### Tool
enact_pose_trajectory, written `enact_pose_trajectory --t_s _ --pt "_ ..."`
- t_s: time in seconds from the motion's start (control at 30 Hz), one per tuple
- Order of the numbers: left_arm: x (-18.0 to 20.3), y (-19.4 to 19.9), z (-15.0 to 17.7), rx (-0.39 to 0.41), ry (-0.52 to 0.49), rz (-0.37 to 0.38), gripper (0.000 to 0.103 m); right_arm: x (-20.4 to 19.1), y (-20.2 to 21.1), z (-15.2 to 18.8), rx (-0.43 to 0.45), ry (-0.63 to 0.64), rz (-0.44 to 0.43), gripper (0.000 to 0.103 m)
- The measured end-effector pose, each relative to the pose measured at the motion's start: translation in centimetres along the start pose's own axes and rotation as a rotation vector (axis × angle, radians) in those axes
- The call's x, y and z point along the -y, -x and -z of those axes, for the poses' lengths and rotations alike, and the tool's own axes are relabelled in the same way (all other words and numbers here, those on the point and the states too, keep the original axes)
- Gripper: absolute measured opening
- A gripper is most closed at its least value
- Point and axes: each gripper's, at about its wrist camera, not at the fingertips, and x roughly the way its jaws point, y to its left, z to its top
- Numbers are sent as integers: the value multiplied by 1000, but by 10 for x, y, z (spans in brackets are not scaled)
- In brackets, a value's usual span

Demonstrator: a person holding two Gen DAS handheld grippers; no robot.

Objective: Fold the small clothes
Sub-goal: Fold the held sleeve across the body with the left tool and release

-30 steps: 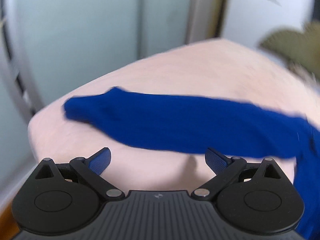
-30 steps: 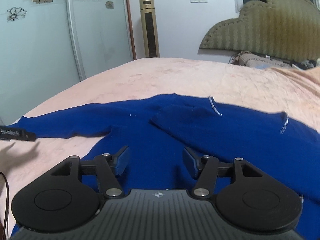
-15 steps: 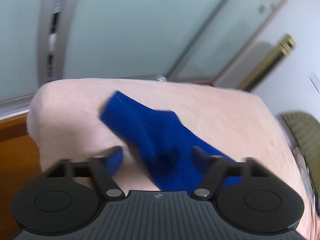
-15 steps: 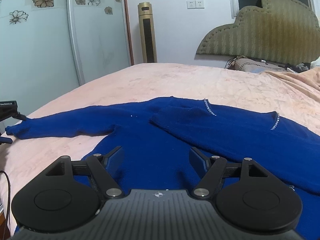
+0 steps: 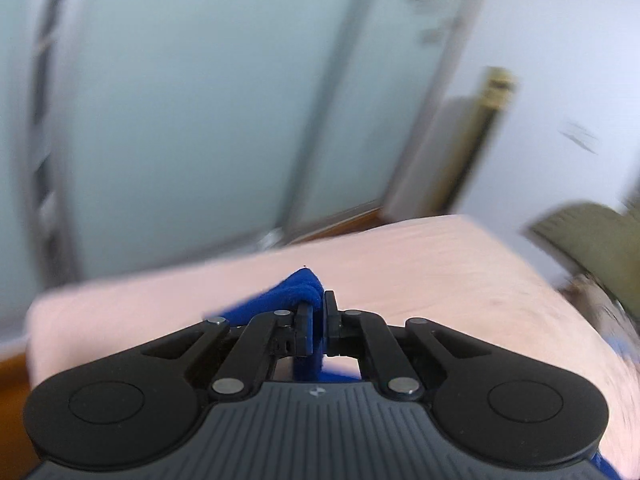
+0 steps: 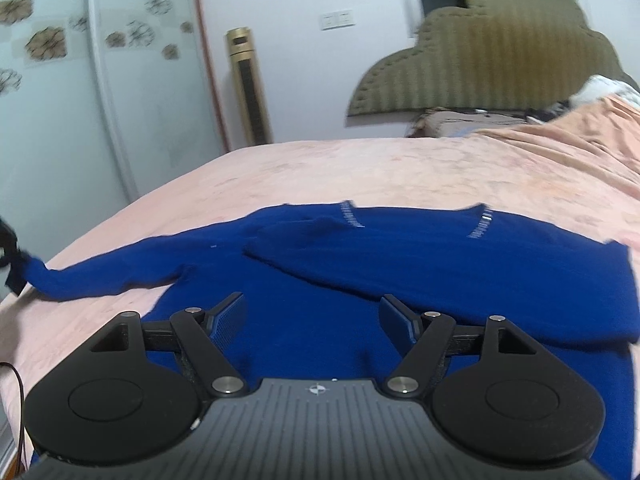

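A dark blue sweater [image 6: 420, 264] lies spread on the pink bed [image 6: 360, 168]. Its right sleeve is folded across the chest; its left sleeve [image 6: 112, 272] stretches out to the left. My left gripper [image 5: 316, 312] is shut on the cuff of that sleeve [image 5: 296, 294] and shows at the left edge of the right wrist view [image 6: 10, 256], lifting the cuff slightly. My right gripper [image 6: 312, 312] is open and empty, hovering over the sweater's lower body.
A frosted sliding wardrobe door [image 6: 60, 100] stands left of the bed. A gold tower fan [image 6: 248, 88] stands by the far wall. An olive headboard [image 6: 500, 48] and pillows [image 6: 472, 122] are at the back right. A wooden floor [image 5: 12, 400] lies beyond the bed's left edge.
My left gripper has closed on the left sleeve's cuff and raised it a little. My right gripper has drawn back slightly and stays open.
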Motion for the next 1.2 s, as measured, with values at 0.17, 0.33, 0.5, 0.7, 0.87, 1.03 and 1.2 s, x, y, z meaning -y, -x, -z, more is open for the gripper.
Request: enact_pose_trajectory --t_s 0.17,0.33,0.5,0.7,0.87,1.03,1.2 --pt "131 34 9 84 -278 233 4 36 19 8 25 -108 59 76" --pt "247 70 67 21 -484 503 4 78 45 20 51 -246 127 76" --pt "329 93 162 -167 -686 712 5 113 72 32 94 -355 228 76" --pt "373 95 272 -536 -969 807 51 146 98 45 125 -429 347 76" --pt "347 118 249 -370 -1005 934 77 161 105 49 133 -451 413 76" --pt "300 81 178 -298 -859 846 83 160 86 31 123 -427 350 77" --pt "253 21 133 -260 -729 578 83 142 38 0 59 -323 199 77"
